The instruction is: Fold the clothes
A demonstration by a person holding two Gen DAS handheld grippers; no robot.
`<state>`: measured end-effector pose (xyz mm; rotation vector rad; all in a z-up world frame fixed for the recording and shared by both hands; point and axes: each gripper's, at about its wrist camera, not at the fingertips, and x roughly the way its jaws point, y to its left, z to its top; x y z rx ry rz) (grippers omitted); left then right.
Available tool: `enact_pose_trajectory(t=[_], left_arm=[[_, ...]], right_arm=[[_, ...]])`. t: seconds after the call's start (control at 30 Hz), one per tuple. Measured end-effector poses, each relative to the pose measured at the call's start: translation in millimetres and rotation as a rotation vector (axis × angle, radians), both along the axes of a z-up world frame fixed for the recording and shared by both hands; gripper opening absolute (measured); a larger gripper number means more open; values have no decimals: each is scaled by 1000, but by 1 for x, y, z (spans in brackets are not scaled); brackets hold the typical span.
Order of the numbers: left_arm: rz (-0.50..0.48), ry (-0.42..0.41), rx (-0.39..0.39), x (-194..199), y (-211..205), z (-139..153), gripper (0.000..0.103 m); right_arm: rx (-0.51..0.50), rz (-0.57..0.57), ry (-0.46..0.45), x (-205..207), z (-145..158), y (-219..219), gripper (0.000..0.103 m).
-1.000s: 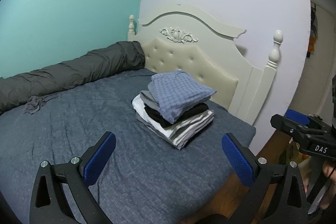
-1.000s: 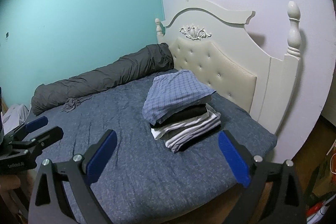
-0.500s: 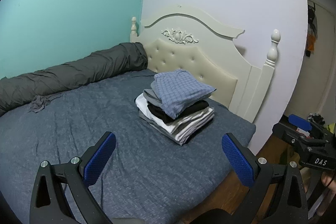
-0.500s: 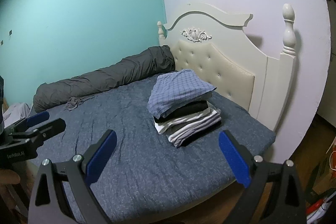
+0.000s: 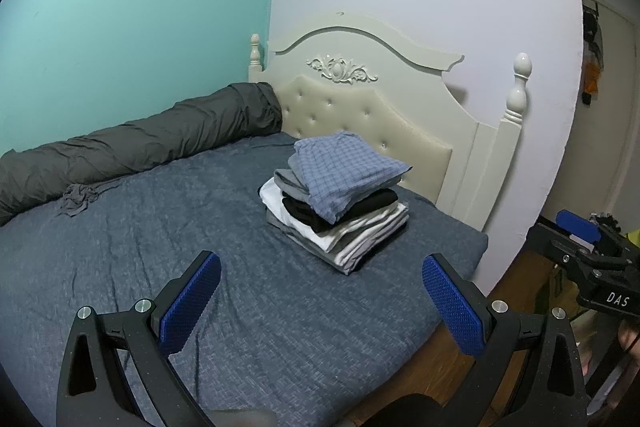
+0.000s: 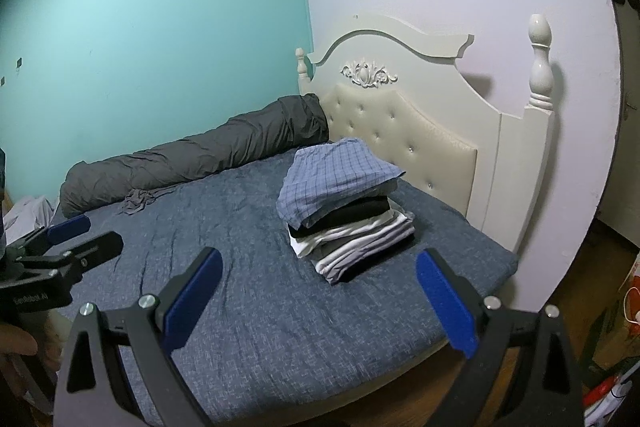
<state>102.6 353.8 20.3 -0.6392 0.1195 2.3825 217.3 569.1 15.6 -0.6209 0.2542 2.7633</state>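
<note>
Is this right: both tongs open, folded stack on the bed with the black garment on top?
Not quite. The top of the folded stack is the blue checked garment; the black one lies under it, per the right wrist view. Both tongs, left and right, are open.

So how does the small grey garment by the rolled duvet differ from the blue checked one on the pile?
The small grey garment lies crumpled and alone on the bed; the blue checked garment is folded, topping the stack of clothes. Grey is plain, blue patterned. Neither is held.
</note>
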Motion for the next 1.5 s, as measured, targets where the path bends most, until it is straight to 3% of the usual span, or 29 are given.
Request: enact_pose_trajectory(t=[1.5], left_arm=[[-28, -7, 7, 4, 1, -6, 103]], right_arm=[[-4, 11, -10, -6, -4, 2, 98]])
